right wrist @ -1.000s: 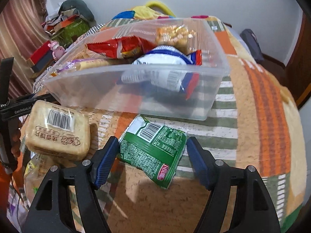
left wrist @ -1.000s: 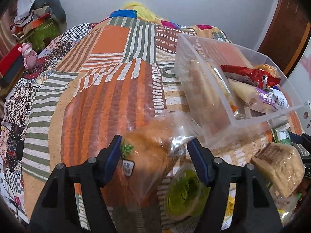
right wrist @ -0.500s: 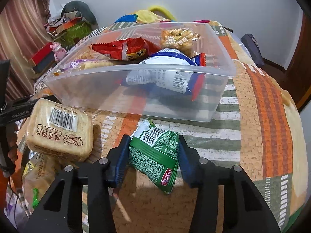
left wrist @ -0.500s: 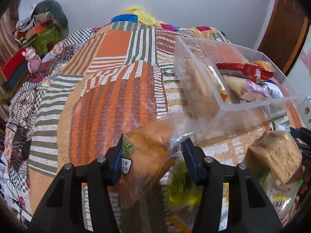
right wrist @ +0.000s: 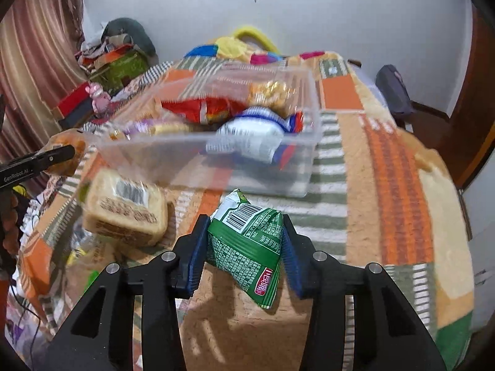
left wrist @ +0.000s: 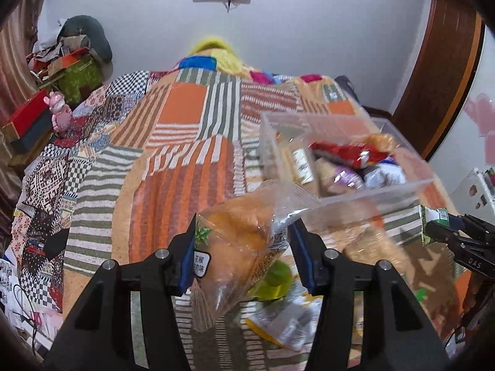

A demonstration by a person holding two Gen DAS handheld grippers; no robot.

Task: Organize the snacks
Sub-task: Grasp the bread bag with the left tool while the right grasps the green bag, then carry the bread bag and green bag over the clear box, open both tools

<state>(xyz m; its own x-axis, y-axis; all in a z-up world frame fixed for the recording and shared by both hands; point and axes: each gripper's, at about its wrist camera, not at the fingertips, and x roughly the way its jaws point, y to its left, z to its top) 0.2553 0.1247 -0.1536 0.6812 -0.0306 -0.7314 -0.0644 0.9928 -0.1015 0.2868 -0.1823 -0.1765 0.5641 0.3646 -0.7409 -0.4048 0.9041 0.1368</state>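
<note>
Snacks in transit, two at once. Left tongs (left wrist: 244,253) pinch a clear bag of orange buns (left wrist: 238,244), lifted off the bed quilt (left wrist: 173,160). Right tongs (right wrist: 244,247) have just been closing and now pinch a green packet (right wrist: 247,247), also clear of the quilt. Beside it a wrapped toast block (right wrist: 126,210) lies on the quilt, untouched. Beyond, the clear bin (right wrist: 278,182) already holds several packets. Step in hand: carry phase. Next move, judged: bring each item over the bin rim, then release.
</note>
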